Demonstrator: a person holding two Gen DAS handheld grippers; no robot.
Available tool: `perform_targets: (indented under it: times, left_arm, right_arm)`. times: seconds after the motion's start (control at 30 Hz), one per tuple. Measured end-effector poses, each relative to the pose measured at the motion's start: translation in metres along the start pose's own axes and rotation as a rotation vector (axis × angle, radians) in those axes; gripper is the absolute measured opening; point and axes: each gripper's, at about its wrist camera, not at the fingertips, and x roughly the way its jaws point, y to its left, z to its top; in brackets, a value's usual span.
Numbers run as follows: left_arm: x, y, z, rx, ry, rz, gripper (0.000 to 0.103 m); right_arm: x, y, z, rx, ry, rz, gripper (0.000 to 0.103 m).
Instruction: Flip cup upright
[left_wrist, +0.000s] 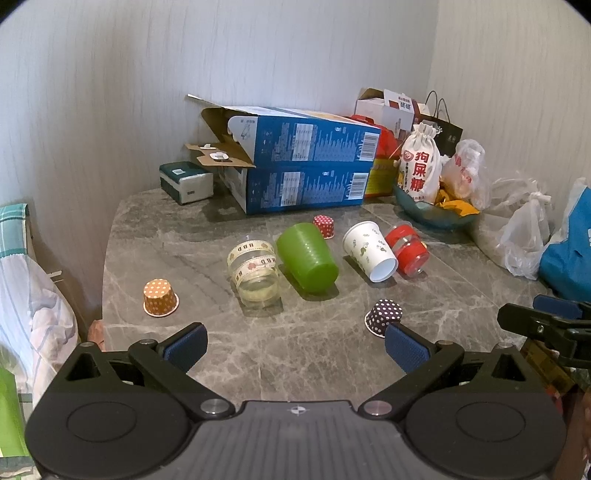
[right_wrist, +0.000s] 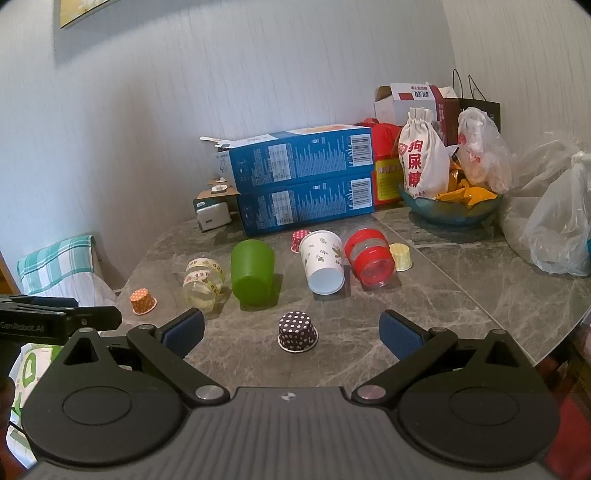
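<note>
Hand-held grippers (left_wrist: 295, 347) (right_wrist: 291, 334) spread above table (left_wrist: 332, 354)

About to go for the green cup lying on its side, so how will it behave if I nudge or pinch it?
The green cup lies on its side on smooth marble table, so a nudge will probably roll it in an arc toward the clear taped jar beside it. It looks like thin ribbed plastic: likely light, and may flex under a hard pinch. Both tools are open and clear of it.

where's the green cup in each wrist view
Left wrist: the green cup lies on its side at centre, right of the clear taped cup.
Right wrist: the green cup lies left of centre, again right of the clear taped cup.
Shared landmark: the stacked blue boxes behind it.
</note>
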Motion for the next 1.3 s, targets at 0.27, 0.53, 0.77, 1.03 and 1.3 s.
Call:
perform_targets:
  times: [0.27, 0.53, 0.77, 1.03, 1.3]
  left_arm:
    - [0.001, -0.001, -0.001, 0.000, 0.005, -0.002, 0.103]
    - [0.003, -0.001, -0.002, 0.000, 0.009, -0.002, 0.103]
    - [0.006, -0.002, -0.001, 0.005, 0.017, -0.002, 0.103]
    - [0.010, -0.005, -0.001, 0.009, 0.030, -0.001, 0.103]
    - [0.016, -0.009, 0.002, 0.008, 0.044, 0.000, 0.103]
  right_arm:
    - [0.002, 0.000, -0.001, -0.002, 0.011, 0.003, 0.102]
    - [0.002, 0.000, -0.001, -0.001, 0.013, 0.002, 0.102]
    - [0.003, -0.002, -0.001, 0.004, 0.021, 0.003, 0.102]
    - [0.005, -0.004, -0.001, 0.009, 0.030, 0.004, 0.102]
    - [0.006, -0.008, -0.002, 0.014, 0.036, 0.006, 0.102]
